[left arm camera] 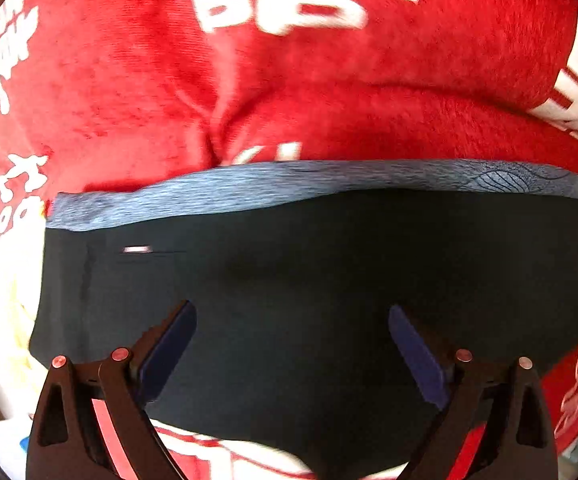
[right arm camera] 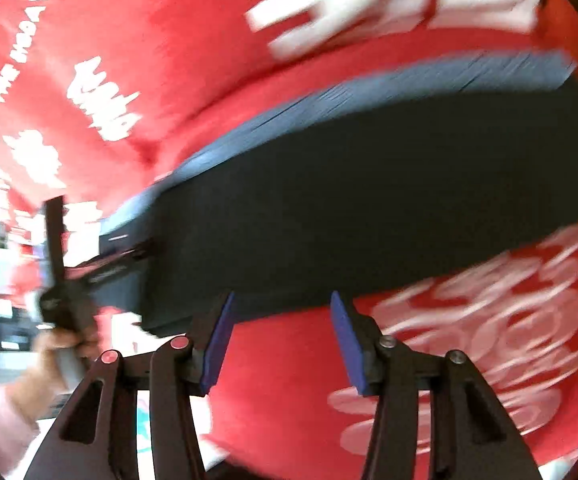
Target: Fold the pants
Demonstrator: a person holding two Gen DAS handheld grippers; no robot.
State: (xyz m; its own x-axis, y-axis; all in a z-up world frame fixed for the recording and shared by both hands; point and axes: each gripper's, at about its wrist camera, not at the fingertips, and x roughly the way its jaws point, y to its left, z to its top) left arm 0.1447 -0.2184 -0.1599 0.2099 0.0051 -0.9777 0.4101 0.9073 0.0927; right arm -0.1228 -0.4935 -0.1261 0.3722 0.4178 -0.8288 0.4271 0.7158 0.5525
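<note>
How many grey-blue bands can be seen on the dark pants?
1. The grey-blue band runs along the far edge of the dark pants, next to the red blanket. The underside of the pants is hidden, so another band cannot be excluded.

You've got a red blanket [left arm camera: 369, 100] with white lettering [left arm camera: 281, 4] spread underneath everything. The print's too blurry to read.

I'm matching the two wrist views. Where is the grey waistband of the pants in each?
Left wrist: waistband runs straight across the middle, above the gripper.
Right wrist: waistband slants from lower left to upper right, blurred.
Shared landmark: the red blanket with white lettering.
</note>
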